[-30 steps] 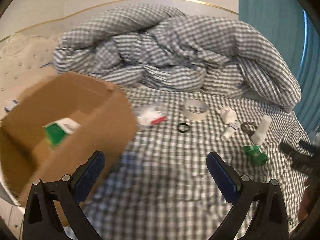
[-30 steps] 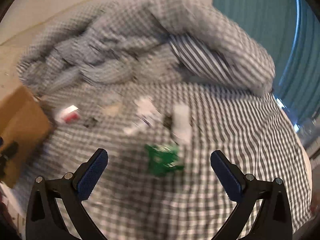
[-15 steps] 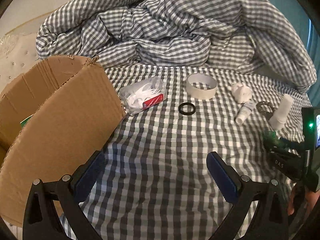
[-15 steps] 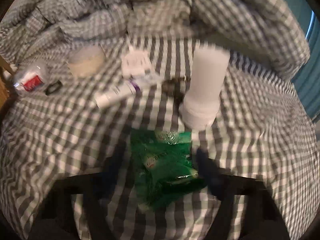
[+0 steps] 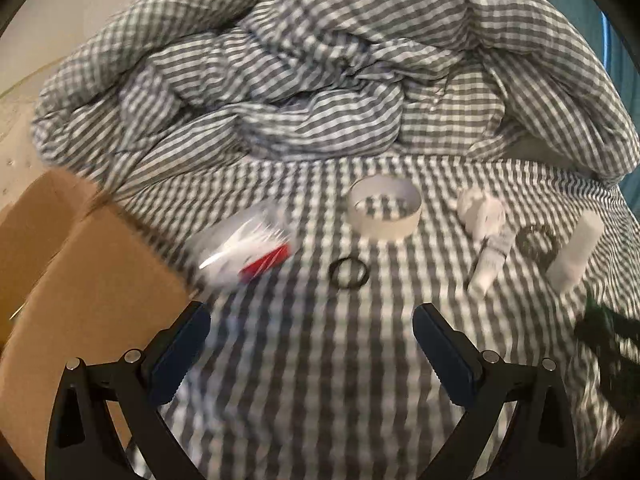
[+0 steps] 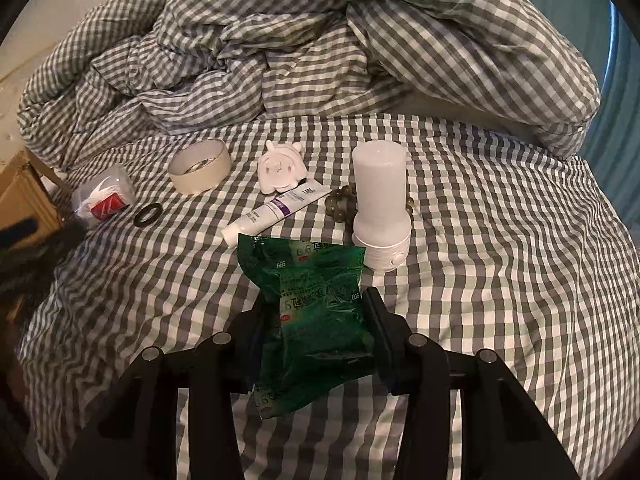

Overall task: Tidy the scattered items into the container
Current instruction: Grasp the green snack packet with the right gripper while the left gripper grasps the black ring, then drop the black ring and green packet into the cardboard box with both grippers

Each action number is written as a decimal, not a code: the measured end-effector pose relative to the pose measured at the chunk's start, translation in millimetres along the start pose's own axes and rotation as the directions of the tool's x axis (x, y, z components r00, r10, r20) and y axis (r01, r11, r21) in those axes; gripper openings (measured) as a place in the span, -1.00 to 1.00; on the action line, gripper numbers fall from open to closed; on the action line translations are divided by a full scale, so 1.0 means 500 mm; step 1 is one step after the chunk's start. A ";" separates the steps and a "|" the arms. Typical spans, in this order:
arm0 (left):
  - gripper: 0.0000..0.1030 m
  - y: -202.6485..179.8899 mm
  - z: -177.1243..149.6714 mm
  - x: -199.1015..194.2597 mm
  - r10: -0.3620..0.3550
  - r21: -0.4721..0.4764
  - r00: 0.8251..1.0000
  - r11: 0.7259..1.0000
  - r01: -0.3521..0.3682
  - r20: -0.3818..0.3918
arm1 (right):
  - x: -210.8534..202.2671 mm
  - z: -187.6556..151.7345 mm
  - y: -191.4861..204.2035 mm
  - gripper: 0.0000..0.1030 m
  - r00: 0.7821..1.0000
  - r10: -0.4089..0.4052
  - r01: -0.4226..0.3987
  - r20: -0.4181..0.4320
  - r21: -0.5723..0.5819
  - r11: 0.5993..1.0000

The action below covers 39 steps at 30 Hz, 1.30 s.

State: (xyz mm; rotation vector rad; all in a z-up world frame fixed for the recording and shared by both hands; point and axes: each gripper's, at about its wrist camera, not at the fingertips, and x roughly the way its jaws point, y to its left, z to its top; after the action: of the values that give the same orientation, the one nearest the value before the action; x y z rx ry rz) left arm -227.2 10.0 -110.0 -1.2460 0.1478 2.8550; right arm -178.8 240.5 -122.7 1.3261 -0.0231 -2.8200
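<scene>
Duvet (image 6: 328, 40): lay bunched at the far side of the bed; no change since 1 s earlier.
Checked sheet (image 6: 500, 240): carried every loose item.
Cardboard box (image 5: 80, 280): stood at the left edge of the left wrist view, open side up, its contents out of sight here.
Right gripper (image 6: 320, 320): 1 s earlier its jaws stood wide apart above the sheet; now they were drawn in against both sides of the green packet (image 6: 316, 300). Packet crumpled between the pads, its far end toward the white cylinder (image 6: 380, 204). Judged: grasp just made, 1 item ready to carry left to the box.
Left gripper (image 5: 312, 344): jaws wide apart, holding nothing, low over bare sheet beside the box; view had swung since 0.5 s earlier and was blurred.
Still scattered: tape roll (image 6: 200, 166), white cylinder, white tube (image 6: 276, 208), white ribbed piece (image 6: 282, 170), clear tub with red label (image 6: 104, 200), bead bracelet (image 6: 340, 208), black ring (image 6: 149, 215).
Progress: judged early; 7 items left on the sheet after the packet.
</scene>
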 end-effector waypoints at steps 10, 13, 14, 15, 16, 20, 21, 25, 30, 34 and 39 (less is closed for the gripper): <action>0.95 -0.033 0.025 0.190 -0.007 0.035 0.997 0.999 0.010 -0.077 | 0.010 -0.007 -0.015 -0.13 0.996 0.087 -0.088 0.017 0.034 0.996; 0.27 -0.027 0.023 0.227 -0.047 0.022 0.993 0.999 0.050 -0.107 | 0.018 -0.011 -0.025 -0.13 0.995 0.099 -0.100 0.021 0.046 0.994; -0.28 -0.025 0.023 0.226 -0.077 0.011 0.992 0.997 0.079 -0.099 | 0.020 -0.013 -0.027 -0.13 0.995 0.100 -0.101 0.021 0.054 0.993; -0.66 -0.029 0.023 0.220 -0.077 0.027 0.993 0.997 0.079 -0.085 | 0.022 -0.014 -0.030 -0.13 0.994 0.105 -0.106 0.020 0.059 0.993; -0.91 -0.035 0.022 0.218 -0.049 0.051 0.995 0.997 0.053 -0.087 | 0.023 -0.016 -0.033 -0.13 0.994 0.108 -0.109 0.019 0.065 0.992; -0.91 -0.047 0.015 0.189 -0.051 0.078 0.997 0.995 0.056 -0.062 | 0.022 -0.017 -0.039 -0.13 0.994 0.107 -0.109 0.023 0.080 0.991; -0.91 -0.048 0.015 0.181 -0.055 0.081 0.997 0.995 0.060 -0.059 | 0.022 -0.017 -0.039 -0.13 0.994 0.105 -0.106 0.023 0.079 0.991; -0.91 -0.045 0.017 0.141 -0.046 0.077 0.999 0.996 0.047 -0.023 | 0.012 -0.019 -0.033 -0.13 0.995 0.099 -0.100 0.024 0.073 0.992; -0.91 -0.028 0.012 0.026 -0.053 0.059 0.999 0.997 0.053 -0.008 | -0.022 -0.013 -0.020 -0.13 0.995 0.093 -0.095 0.040 0.063 0.993; -0.91 0.025 0.023 -0.132 -0.132 0.061 0.988 0.990 0.127 0.084 | -0.070 -0.005 0.004 -0.13 0.992 0.103 -0.107 0.069 0.049 0.993; -0.91 0.159 0.054 -0.278 -0.059 -0.005 0.985 0.998 0.061 0.160 | -0.126 0.004 0.069 -0.13 0.977 0.194 -0.197 0.083 0.031 0.980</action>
State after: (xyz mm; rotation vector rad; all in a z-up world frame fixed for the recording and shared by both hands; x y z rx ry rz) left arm -157.0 -64.3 16.4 -0.9984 0.0905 2.8908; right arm -139.8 207.8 -72.2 1.1472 -0.2001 -2.7160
